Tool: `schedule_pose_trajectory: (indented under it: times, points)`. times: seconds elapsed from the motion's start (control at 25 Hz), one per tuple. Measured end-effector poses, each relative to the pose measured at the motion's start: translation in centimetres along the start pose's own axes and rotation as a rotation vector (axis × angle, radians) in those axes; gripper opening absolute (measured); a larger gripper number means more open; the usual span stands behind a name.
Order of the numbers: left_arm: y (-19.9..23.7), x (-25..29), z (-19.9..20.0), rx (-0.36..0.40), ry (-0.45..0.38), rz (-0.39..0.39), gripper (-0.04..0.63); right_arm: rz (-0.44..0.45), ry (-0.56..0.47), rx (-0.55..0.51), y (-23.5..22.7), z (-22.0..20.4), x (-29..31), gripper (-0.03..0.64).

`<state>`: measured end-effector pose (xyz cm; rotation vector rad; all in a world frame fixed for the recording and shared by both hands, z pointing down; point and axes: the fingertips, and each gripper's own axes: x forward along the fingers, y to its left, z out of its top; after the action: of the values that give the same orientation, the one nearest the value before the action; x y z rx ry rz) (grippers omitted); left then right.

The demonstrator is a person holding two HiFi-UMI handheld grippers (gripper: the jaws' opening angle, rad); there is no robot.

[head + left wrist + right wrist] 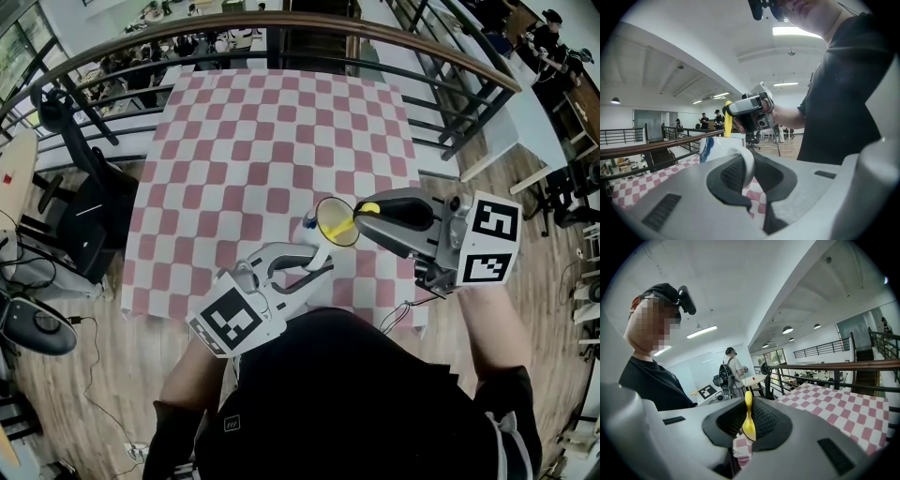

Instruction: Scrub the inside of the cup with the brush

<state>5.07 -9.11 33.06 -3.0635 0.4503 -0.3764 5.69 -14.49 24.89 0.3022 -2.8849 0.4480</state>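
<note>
Left gripper (pixel 746 169) jaws are pinched shut on the cup's white handle (pixel 745 161). The cup (pixel 716 146) hangs just past the jaws, its mouth tipped toward the right gripper (pixel 749 420). That gripper's jaws are clamped on the yellow brush (pixel 727 121), and the brush's far end is inside the cup mouth. The checkered table (pixel 281 141) is below the cup, which looks lifted clear of it. Scrubbing seems underway. To do it well, hold the cup hand dead still and sweep the brush round the inner wall, then down to the bottom. Keep pressure light, since a handle-only grip could let the cup swivel.
</note>
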Motion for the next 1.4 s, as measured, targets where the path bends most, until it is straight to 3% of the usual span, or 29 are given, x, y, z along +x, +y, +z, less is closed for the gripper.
schedule_pose_trajectory:
  times: [0.28, 0.64, 1.16, 1.4]
  points:
    - [0.1, -2.2, 0.4, 0.02, -0.039, -0.014, 0.038, -0.02, 0.025, 0.014, -0.2, -0.8, -0.8, 0.043]
    - [-1.2, -2.4, -0.1, 0.04, 0.001, -0.052, 0.038, -0.102, 0.033, -0.028, -1.7, -0.8, -1.2, 0.043]
    - [-2.9, 0.4, 1.0, 0.057, -0.018, -0.129, 0.038, -0.077, -0.021, -0.046, -1.2, 0.6, 0.3, 0.043]
    - [-2.1, 1.2, 1.2, 0.035, -0.027, -0.113, 0.038, -0.043, -0.056, -0.031, -0.2, 1.1, 1.0, 0.043]
